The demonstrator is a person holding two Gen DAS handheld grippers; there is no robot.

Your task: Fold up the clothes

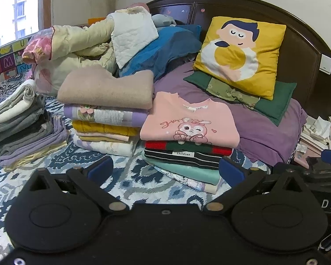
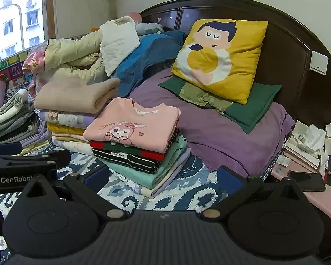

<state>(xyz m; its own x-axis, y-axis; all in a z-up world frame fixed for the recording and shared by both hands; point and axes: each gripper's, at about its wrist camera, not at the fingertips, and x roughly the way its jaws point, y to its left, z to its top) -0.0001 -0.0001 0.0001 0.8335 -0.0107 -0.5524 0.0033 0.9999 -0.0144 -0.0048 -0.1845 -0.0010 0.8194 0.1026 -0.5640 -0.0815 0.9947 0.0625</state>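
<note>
Bed, folded pink top beyond tongs

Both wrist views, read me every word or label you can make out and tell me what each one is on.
"children": white tag on the black striped garment in the right-hand pile.
"GenRobot", cut off at its end: the left claw's body, seen from the right wrist.
"DA", cut off: the right claw's body.
"M", "U": the colourful letter mat.
Pink bunny shirt script: unreadable.
</note>
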